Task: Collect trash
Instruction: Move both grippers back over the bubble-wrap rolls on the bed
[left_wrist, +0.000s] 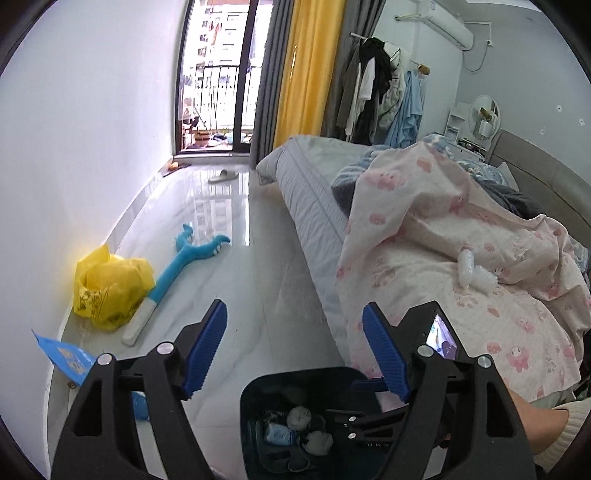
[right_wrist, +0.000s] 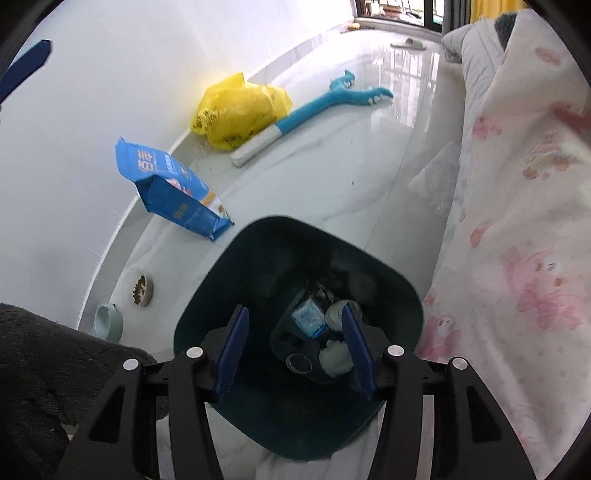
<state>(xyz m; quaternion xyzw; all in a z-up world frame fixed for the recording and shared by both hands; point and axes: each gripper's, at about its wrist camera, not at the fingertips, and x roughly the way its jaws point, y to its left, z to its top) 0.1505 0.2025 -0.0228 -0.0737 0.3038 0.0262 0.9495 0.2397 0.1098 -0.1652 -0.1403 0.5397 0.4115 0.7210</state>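
A dark teal trash bin (right_wrist: 402, 295) stands on the floor beside the bed; it holds crumpled tissues (right_wrist: 334, 356), a small blue-white pack (right_wrist: 308, 317) and a ring. My right gripper (right_wrist: 295, 350) is open and empty just above the bin's mouth. My left gripper (left_wrist: 293, 347) is open and empty, higher up over the floor, with the bin (left_wrist: 258, 391) below it and the right gripper's body (left_wrist: 369, 421) over the bin. A crushed clear plastic bottle (left_wrist: 472, 271) lies on the pink-patterned quilt on the bed.
A yellow plastic bag (right_wrist: 240, 110), a blue pet-food bag (right_wrist: 173, 184) and a blue claw-shaped toy (right_wrist: 325, 99) lie along the white wall. Two pet bowls (right_wrist: 138, 288) sit near the wall. The bed (left_wrist: 424, 258) fills the right side. A slipper (left_wrist: 223, 175) lies near the balcony door.
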